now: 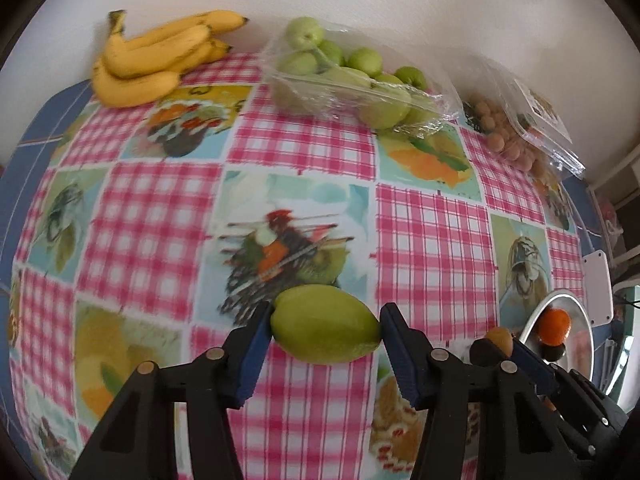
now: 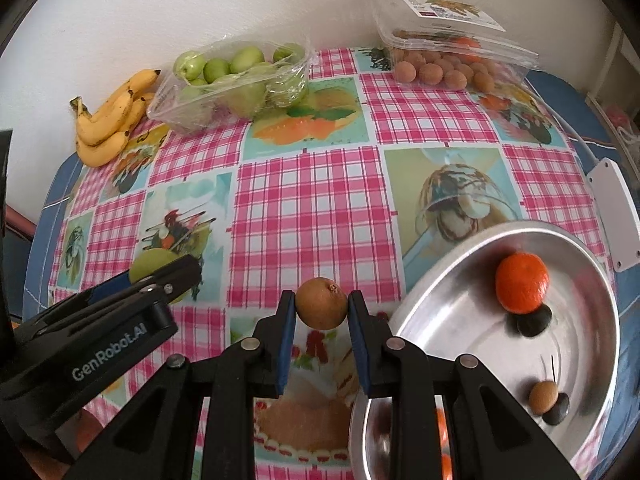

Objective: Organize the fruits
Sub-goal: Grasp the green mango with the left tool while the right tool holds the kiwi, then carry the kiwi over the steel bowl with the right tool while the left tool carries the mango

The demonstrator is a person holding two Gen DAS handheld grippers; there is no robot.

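My left gripper (image 1: pixel 326 314) is shut on a green oval fruit (image 1: pixel 324 332), with a blue pad pressing each end, low over the checked tablecloth (image 1: pixel 304 144). My right gripper (image 2: pixel 321 298) is shut on a small round brown fruit (image 2: pixel 320 312), just left of a metal bowl (image 2: pixel 440 264). The bowl holds an orange mandarin (image 2: pixel 522 282) and a small brown fruit (image 2: pixel 543 397). In the right wrist view the left gripper (image 2: pixel 160 280) sits at lower left with the green fruit (image 2: pixel 148 266) peeking out behind it.
Along the wall lie a bunch of bananas (image 1: pixel 152 60), a clear plastic tray of green fruits (image 1: pixel 340 80) and a clear box of small brown fruits (image 2: pixel 440 68). A white flat device (image 2: pixel 612 216) lies at the table's right edge.
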